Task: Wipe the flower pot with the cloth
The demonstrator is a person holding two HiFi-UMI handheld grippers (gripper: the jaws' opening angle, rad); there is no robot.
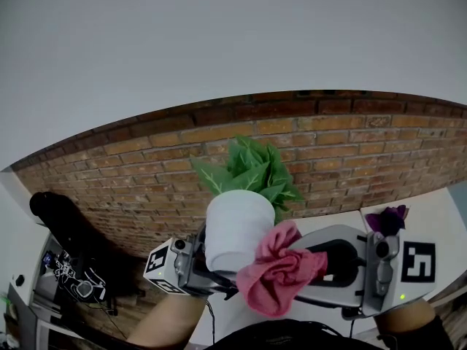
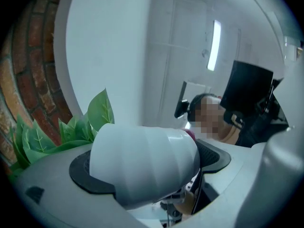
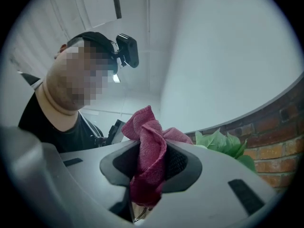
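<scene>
Head view: left gripper (image 1: 213,274) clamps the white pot (image 1: 237,226), right gripper (image 1: 310,262) pinches the pink cloth (image 1: 273,279), seemingly touching the pot's right side

**No legible writing in any view**

I can read no words, brand names or numbers anywhere. The only signs are black-and-white square markers on the cubes of my two tools.

- Cube on my right gripper (image 3: 151,163): one large marker (image 1: 418,262) faces the head camera. It is a blocky pattern with no characters.
- Cube on my left gripper (image 2: 149,163): two smaller markers (image 1: 157,262) of the same kind show, seen at an angle.
- Dark equipment (image 1: 69,272) at the lower left of the head view: it carries some white marks, too small to make out.
</scene>
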